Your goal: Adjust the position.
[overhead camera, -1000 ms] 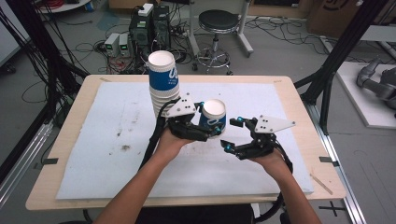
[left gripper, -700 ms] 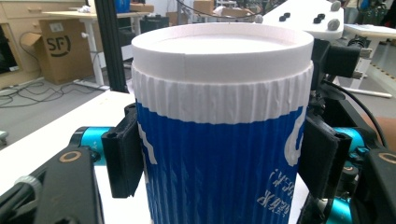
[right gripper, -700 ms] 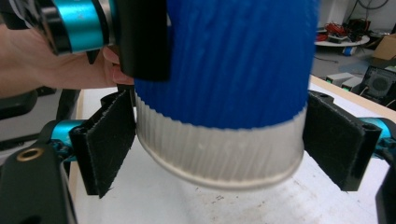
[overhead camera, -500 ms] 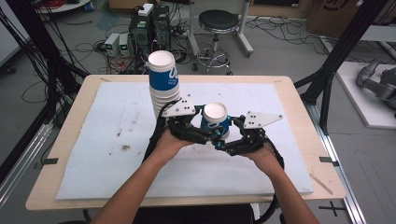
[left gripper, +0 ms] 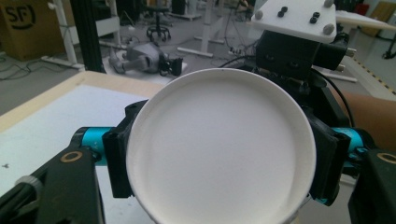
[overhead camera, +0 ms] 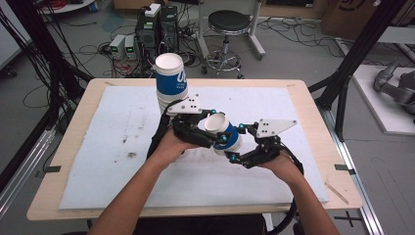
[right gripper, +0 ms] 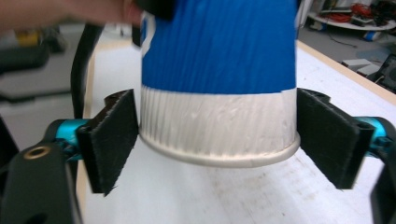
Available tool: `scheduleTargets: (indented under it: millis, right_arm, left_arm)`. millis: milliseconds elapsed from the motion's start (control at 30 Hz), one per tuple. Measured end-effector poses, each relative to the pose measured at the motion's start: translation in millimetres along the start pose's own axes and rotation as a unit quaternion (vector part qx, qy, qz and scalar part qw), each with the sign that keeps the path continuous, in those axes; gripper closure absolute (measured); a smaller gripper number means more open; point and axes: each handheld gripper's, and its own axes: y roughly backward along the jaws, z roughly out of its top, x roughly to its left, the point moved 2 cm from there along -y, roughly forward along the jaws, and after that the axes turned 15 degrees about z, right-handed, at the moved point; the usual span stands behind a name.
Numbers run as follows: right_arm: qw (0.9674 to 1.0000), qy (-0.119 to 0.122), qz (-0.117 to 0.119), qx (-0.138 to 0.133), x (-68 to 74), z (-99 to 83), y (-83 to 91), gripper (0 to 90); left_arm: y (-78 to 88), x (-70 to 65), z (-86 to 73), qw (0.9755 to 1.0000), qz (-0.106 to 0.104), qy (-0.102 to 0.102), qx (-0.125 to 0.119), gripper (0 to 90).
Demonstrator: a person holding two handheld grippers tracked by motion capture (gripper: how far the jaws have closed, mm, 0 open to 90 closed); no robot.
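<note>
Cup (overhead camera: 223, 132): blue and white paper, held tilted above the counter (overhead camera: 313, 105) centre, between both tools.
Left tool (overhead camera: 208, 134): closed on the cup, near its rim.
Right tool (overhead camera: 230, 147): jaws either side of the cup's base, pads (right gripper: 112, 140) at its edge; grip cannot be told.
Cup stack (overhead camera: 171, 81): upright behind the left tool.

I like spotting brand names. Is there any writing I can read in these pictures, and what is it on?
"SF" in brackets: on the cardboard box at the back of the room.
White logo on the stack of blue cups: too blurred to read.
Held cup: no writing in sight.
</note>
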Motion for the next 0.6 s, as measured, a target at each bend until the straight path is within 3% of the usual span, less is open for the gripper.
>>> scheduleTargets:
  millis: [100,200,333,400,533,600]
  right_arm:
    - [0.9994,-0.010,-0.002,-0.033,-0.3,-0.7,-2.2,14.2]
    - [0.9990,-0.011,0.006,-0.043,-0.9,-0.1,-4.5,16.0]
    - [0.9998,0.019,0.002,-0.011,0.2,1.1,-0.2,21.8]
    - [0.9994,0.032,0.002,0.014,0.3,2.3,1.8,22.6]
    - [0.9981,0.044,0.008,0.043,1.1,4.6,5.6,23.3]
    - [0.9970,0.053,0.014,0.055,1.5,5.7,5.7,23.3]
  left_arm:
    - [-0.6,-1.7,-0.2,0.9996,-0.012,0.017,-0.022,28.7]
    - [-1.0,-3.1,0.0,0.9994,-0.016,0.015,-0.025,28.7]
    - [-1.1,-5.4,-1.8,0.9998,-0.016,-0.006,-0.007,27.0]
    - [-1.0,-5.8,-2.2,0.9996,-0.008,-0.023,0.014,20.5]
    - [0.5,-4.6,-3.6,0.9987,-0.024,-0.029,0.033,18.7]
    - [0.7,-5.3,-5.1,0.9977,-0.046,-0.030,0.040,20.6]
